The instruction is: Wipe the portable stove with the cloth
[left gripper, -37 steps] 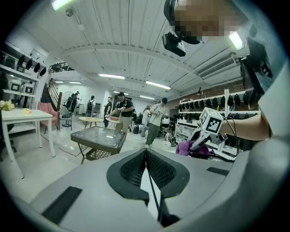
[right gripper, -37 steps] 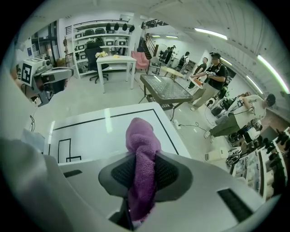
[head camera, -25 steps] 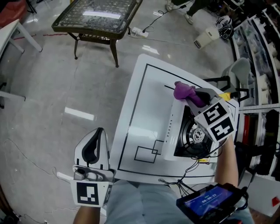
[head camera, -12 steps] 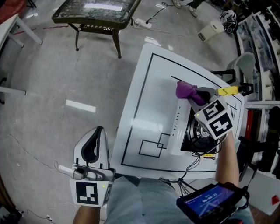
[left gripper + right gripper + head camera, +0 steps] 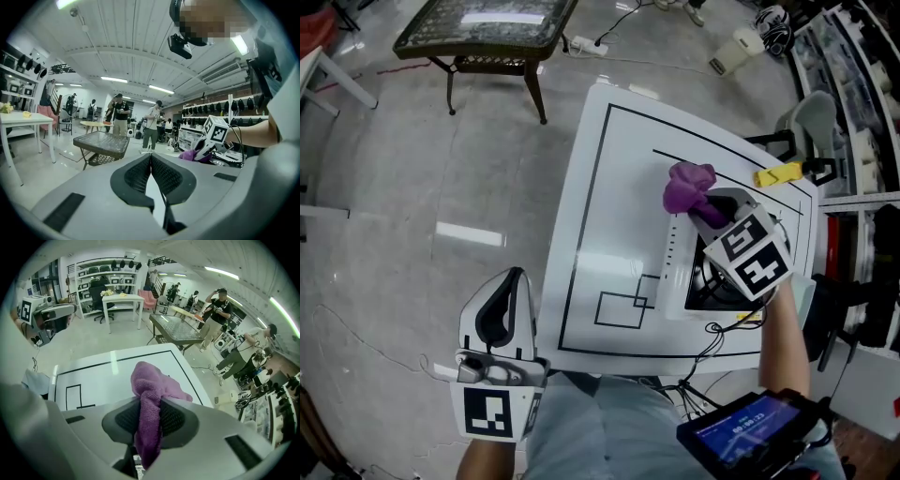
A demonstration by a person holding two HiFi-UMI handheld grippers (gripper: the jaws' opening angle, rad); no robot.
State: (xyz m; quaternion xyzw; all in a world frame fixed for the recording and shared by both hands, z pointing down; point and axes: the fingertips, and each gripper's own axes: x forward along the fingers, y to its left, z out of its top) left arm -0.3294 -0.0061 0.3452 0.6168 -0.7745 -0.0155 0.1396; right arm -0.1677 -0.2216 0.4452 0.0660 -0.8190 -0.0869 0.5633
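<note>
By 1 stove [image 5: 673,281], 1 cloth [image 5: 686,187] in R gripper [image 5: 149,414]

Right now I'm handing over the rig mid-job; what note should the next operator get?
Left gripper: shut, empty, held off the near-left side of the table.
Right gripper: shut on the purple cloth, over the far edge of the portable stove.
Done: cloth in grip and at the stove.
Left: wipe the stove top; contact cannot be confirmed yet.
</note>
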